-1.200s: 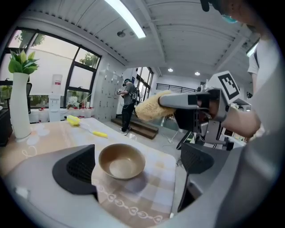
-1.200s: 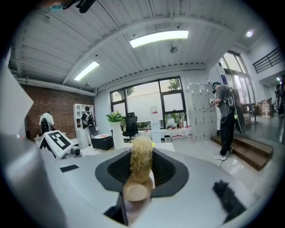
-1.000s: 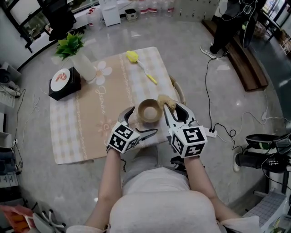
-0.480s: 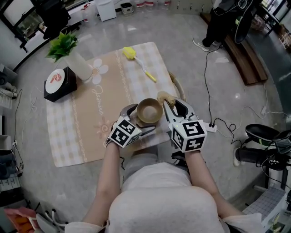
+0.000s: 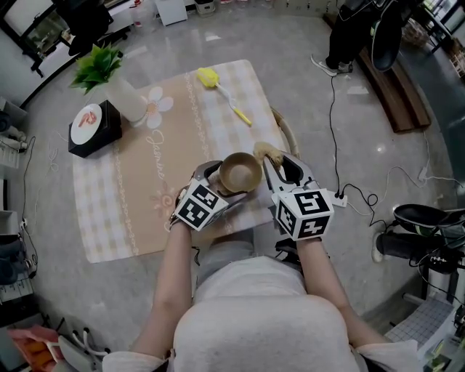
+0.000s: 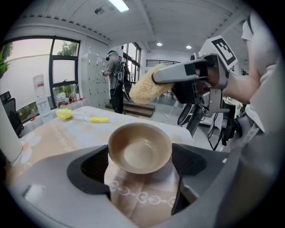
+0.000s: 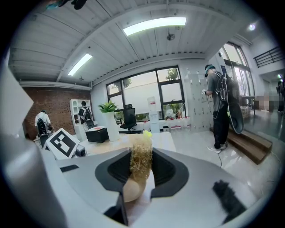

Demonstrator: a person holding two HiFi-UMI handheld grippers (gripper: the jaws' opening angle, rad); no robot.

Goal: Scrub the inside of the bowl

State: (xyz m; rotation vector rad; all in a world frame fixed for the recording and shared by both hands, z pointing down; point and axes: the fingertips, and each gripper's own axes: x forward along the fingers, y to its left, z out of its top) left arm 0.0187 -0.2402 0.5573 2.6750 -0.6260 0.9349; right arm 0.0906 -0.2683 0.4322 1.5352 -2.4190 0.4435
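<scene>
Head view: glossy grey floor (image 5: 305, 87), wooden bench (image 5: 399, 102) at two o'clock. Right gripper view: black-framed windows (image 7: 147, 95) at twelve, brick wall (image 7: 53, 102) at nine, strip lights (image 7: 153, 25) on the ceiling (image 7: 111, 49).

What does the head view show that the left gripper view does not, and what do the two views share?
Only the head view shows the black box with a round red-and-white label and the white power strip on the floor. Only the left gripper view shows the ceiling light and the tall windows. Both show the empty bowl, the scrub pad clamped in the right hand-held gripper, and the yellow brush lying farther back on the tablecloth.
</scene>
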